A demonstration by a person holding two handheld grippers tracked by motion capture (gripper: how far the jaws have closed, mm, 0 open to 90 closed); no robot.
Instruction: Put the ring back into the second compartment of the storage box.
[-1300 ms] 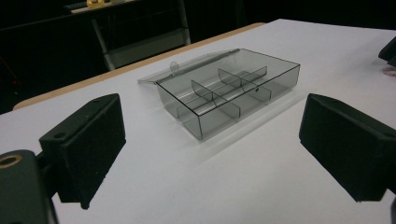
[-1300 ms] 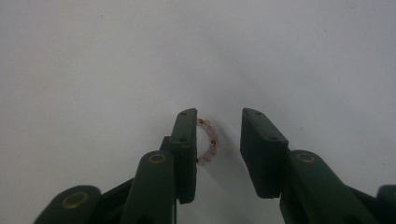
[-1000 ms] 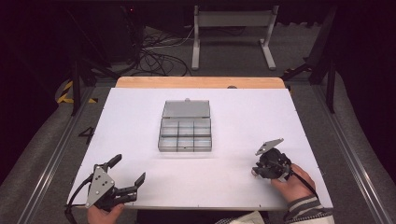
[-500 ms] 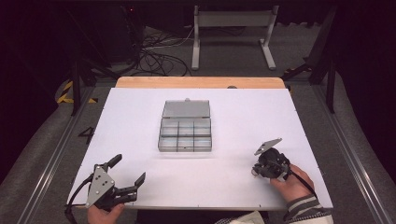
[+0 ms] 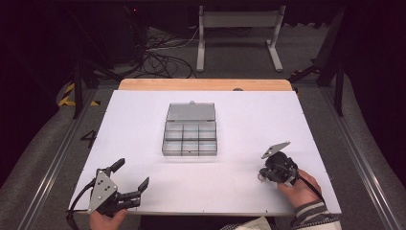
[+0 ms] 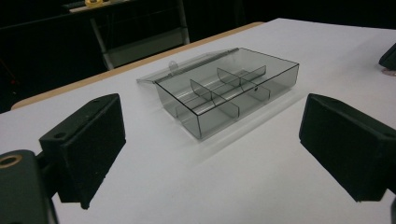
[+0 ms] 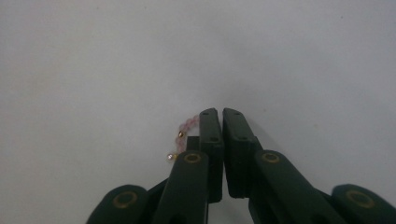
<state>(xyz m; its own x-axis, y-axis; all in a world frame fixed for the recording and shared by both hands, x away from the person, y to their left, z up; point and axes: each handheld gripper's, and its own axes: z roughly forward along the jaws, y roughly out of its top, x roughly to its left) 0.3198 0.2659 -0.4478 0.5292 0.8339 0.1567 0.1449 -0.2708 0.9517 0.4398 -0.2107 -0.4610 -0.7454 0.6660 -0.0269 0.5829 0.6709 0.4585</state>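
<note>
A clear grey compartment box [image 5: 190, 153] lies in the middle of the white table, its lid [image 5: 191, 112] folded back flat behind it. The left gripper view shows the box [image 6: 275, 77] ahead with bare compartments. My left gripper [image 5: 132, 172] rests near the front left edge, jaws wide open and bare [image 6: 210, 154]. At the front right, my right gripper [image 5: 262, 176] points down at the table. Its jaws have just been closing and now stand together [image 7: 220, 112]. A string of pink beads with gold ones [image 7: 180, 135] curls out beside the left jaw tip, pinched there.
The white table top [image 5: 297, 124] has a wooden strip [image 5: 206, 85] along its far edge. Cables [image 5: 163, 57] and a metal stand [image 5: 237, 21] lie on the dark floor beyond. A hand in a striped sleeve [image 5: 311, 213] holds the right gripper.
</note>
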